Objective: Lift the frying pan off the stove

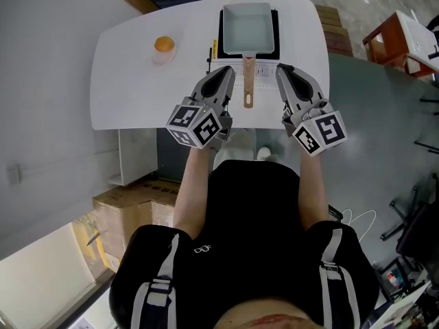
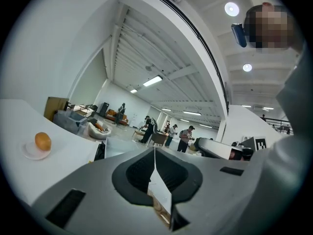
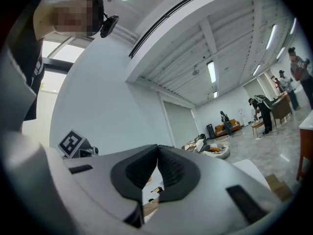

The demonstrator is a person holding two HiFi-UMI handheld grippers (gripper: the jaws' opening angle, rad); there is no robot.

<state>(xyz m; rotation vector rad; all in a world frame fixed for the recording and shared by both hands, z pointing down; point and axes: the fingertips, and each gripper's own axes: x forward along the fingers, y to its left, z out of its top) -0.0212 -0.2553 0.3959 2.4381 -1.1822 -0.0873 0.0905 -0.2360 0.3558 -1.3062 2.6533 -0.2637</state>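
Observation:
A rectangular pale frying pan [image 1: 247,27] sits on a black stove [image 1: 221,43] at the far middle of the white table [image 1: 130,94]. Its wooden handle [image 1: 248,81] points back toward me. My left gripper [image 1: 228,70] lies just left of the handle and my right gripper [image 1: 280,68] just right of it, neither touching it. Both are shut with nothing between the jaws. In the left gripper view the left gripper [image 2: 155,151] points up and away over the table; in the right gripper view the right gripper [image 3: 157,148] does the same, and the pan is hidden in both.
An orange [image 1: 164,44] rests on a small clear dish at the table's left, also seen as the orange [image 2: 43,141] in the left gripper view. Cardboard boxes [image 1: 130,204] stand on the floor below the near table edge. A wooden stool [image 1: 394,40] stands to the right.

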